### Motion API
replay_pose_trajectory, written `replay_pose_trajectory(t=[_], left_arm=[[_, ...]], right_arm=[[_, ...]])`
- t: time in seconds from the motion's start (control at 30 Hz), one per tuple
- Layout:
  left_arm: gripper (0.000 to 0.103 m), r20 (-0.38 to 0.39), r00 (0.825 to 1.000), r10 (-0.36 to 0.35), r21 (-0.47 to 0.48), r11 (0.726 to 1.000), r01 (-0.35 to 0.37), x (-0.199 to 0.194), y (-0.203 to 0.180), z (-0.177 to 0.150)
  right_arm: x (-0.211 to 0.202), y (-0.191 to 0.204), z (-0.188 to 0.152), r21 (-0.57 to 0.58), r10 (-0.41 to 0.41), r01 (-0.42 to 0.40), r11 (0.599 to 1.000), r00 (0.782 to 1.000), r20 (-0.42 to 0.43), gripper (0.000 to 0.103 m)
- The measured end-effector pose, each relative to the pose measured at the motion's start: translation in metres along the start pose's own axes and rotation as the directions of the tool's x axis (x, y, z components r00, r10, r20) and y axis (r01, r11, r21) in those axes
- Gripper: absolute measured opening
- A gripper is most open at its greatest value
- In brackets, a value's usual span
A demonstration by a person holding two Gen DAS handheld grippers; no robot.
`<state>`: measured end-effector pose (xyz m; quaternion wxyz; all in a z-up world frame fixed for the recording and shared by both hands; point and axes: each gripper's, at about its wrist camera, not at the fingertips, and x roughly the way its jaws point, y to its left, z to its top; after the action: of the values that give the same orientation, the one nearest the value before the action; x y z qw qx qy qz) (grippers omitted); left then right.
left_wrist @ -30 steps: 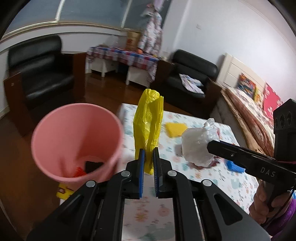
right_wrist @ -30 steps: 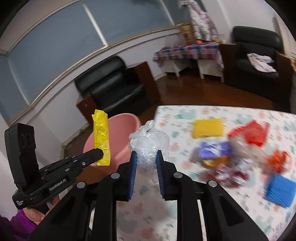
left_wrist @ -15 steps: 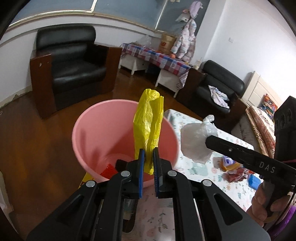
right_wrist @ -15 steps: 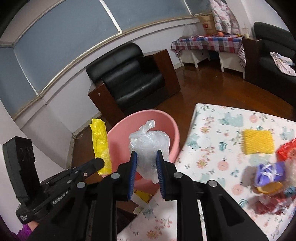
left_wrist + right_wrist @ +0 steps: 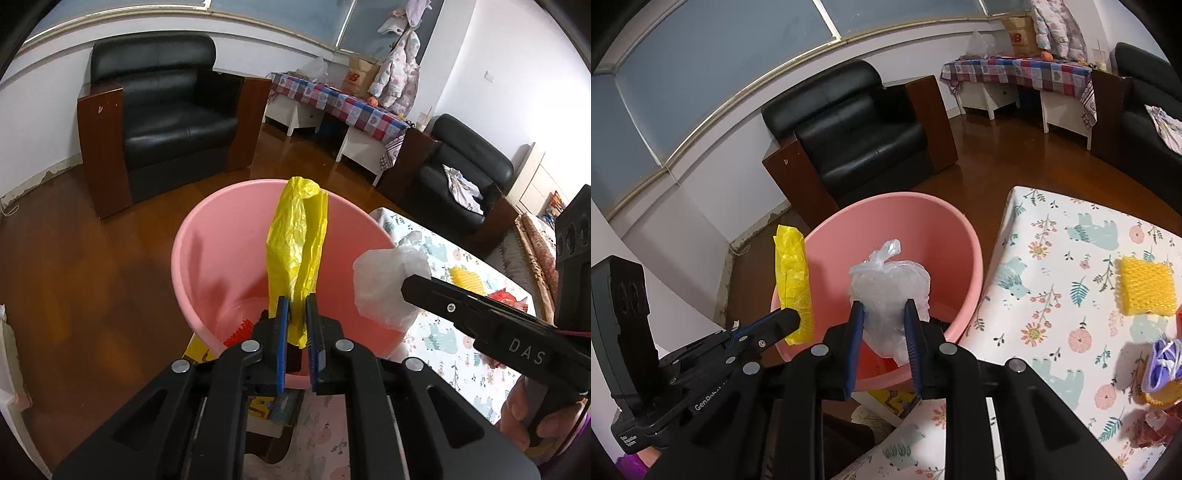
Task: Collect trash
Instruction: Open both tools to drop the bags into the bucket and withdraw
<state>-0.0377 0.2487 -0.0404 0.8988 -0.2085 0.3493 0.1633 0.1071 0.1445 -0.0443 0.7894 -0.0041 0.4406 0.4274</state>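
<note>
A pink bucket (image 5: pixel 207 266) stands on the floor beside the table, also in the right wrist view (image 5: pixel 945 236). My left gripper (image 5: pixel 295 314) is shut on a yellow plastic bag (image 5: pixel 297 240) and holds it upright over the bucket's mouth. My right gripper (image 5: pixel 882 321) is shut on a knotted clear plastic bag (image 5: pixel 890 284) over the bucket's near rim; the clear bag also shows in the left wrist view (image 5: pixel 388 280). Red and black scraps (image 5: pixel 240 330) lie in the bucket's bottom.
The table with a floral cloth (image 5: pixel 1052 295) carries a yellow sponge (image 5: pixel 1147 286), a purple wrapper (image 5: pixel 1163 360) and red wrappers. A black armchair (image 5: pixel 166 110) stands behind the bucket on the wood floor. A yellow box (image 5: pixel 894 400) lies under the bucket's near side.
Both grippers have swung left from above the table to above the pink bucket, each still holding its bag. The bucket now sits centred under them.
</note>
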Motion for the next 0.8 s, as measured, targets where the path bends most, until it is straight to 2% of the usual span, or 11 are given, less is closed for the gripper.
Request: replay_pose_trajectory(t=[0.17, 0.33, 0.37, 0.43, 0.8], left_arm=[[0.030, -0.001, 1.000, -0.027, -0.020, 0.999, 0.027, 0.003, 0.006, 0.001], [0.031, 0.007, 1.000, -0.015, -0.019, 1.000, 0.015, 0.003, 0.009, 0.000], [0.031, 0.008, 1.000, -0.010, -0.015, 1.000, 0.010, 0.003, 0.008, 0.000], [0.031, 0.010, 1.000, -0.008, -0.009, 1.000, 0.008, 0.003, 0.008, 0.000], [0.031, 0.031, 0.999, -0.013, 0.021, 1.000, 0.013, -0.006, -0.002, -0.001]], right_arm=[[0.010, 0.001, 0.001, -0.003, 0.008, -0.008, 1.000, 1.000, -0.013, 0.024], [0.013, 0.004, 0.001, -0.021, -0.001, 0.001, 1.000, 1.000, -0.009, 0.029], [0.013, 0.003, 0.001, -0.024, -0.004, 0.004, 1.000, 1.000, -0.010, 0.032], [0.013, 0.003, 0.000, -0.024, -0.005, 0.004, 1.000, 1.000, -0.009, 0.045], [-0.010, 0.004, -0.012, -0.048, -0.020, 0.022, 0.999, 0.999, 0.037, 0.046]])
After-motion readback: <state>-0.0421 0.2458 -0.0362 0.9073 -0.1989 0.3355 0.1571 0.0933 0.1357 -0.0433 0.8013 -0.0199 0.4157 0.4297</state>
